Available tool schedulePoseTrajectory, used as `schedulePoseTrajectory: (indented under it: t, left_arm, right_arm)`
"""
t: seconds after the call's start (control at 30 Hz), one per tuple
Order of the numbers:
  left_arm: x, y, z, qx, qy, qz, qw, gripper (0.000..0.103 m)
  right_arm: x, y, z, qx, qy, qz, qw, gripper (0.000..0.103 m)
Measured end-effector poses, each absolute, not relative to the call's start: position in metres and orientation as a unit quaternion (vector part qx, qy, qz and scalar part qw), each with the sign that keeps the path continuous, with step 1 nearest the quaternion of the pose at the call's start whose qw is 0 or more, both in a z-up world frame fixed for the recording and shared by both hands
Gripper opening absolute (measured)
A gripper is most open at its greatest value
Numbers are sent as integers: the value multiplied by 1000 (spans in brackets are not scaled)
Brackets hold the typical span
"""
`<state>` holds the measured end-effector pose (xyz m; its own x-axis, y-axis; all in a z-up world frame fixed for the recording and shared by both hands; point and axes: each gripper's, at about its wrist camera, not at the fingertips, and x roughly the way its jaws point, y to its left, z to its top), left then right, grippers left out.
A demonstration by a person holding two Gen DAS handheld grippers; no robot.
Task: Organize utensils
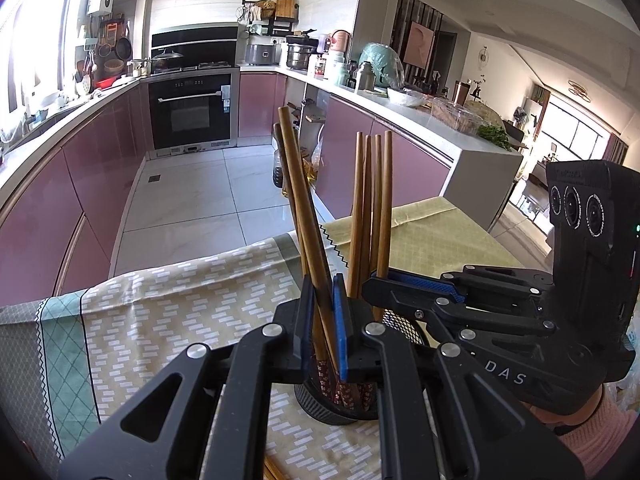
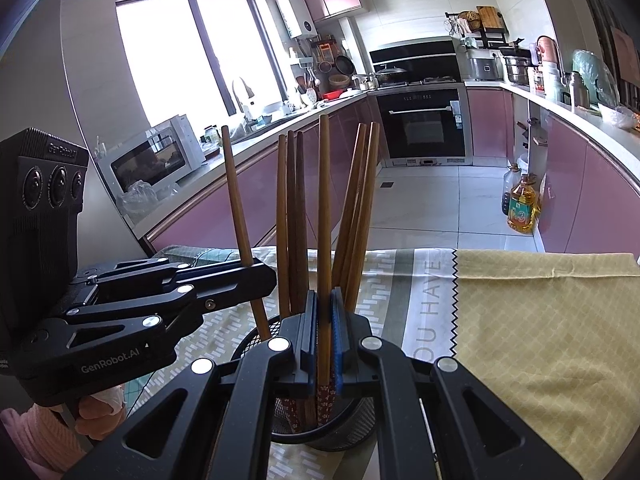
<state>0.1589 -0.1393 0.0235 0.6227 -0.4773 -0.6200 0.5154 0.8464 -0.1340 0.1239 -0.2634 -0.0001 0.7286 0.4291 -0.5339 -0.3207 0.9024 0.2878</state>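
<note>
A table is covered with two cloths: a beige tablecloth (image 1: 168, 312) printed with small white dashes and bordered in green diamond lattice, and over its far side a yellow checked cloth (image 2: 532, 328) with a zigzag-cut edge. Beyond it lies a U-shaped kitchen with glossy pink cabinet fronts (image 1: 68, 196), white countertops and pale floor tiles (image 1: 192, 200). A built-in black oven (image 1: 191, 114) sits under a hob carrying a lidded wok; a microwave (image 2: 154, 158) stands on the counter below a bright window, and two cooking oil bottles (image 2: 522, 204) stand on the floor by the open cabinet bay. On the tablecloth stands a black mesh utensil holder (image 2: 316, 432) filled with wooden chopsticks (image 2: 292, 216) standing upright and fanned, their lower ends patterned with small flowers. The left gripper (image 1: 323, 320) has its blue-padded jaws closed on a tilted chopstick (image 1: 300, 196) whose lower end is inside the holder. The right gripper (image 2: 323, 344) is likewise clamped on a single upright chopstick (image 2: 324, 208) reaching down into the holder. Readable writing: "GenRobot.AI" on the left gripper's body and "GenRobot" on its camera housing in the right wrist view, "DAS" on the right gripper in the left wrist view, and "OU HAVE" printed along the tablecloth's grey band (image 2: 434, 304).
</note>
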Motion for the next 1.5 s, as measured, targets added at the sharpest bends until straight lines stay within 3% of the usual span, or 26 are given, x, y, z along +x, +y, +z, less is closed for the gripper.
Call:
schedulePoseTrajectory:
  t: [1.23, 1.3, 1.43, 1.5]
  left_arm:
    - [164, -140, 7, 23, 344, -272, 899, 10]
    - [160, -137, 7, 23, 339, -269, 901, 18]
    - [151, -130, 14, 23, 324, -261, 909, 23]
    - [143, -122, 17, 20, 314, -259, 913, 32]
  right_arm:
    - [120, -259, 3, 93, 301, 201, 928, 8]
    - [119, -259, 3, 93, 300, 200, 928, 8]
    - [112, -260, 5, 93, 296, 199, 929, 14]
    - [106, -261, 7, 94, 294, 201, 930, 16]
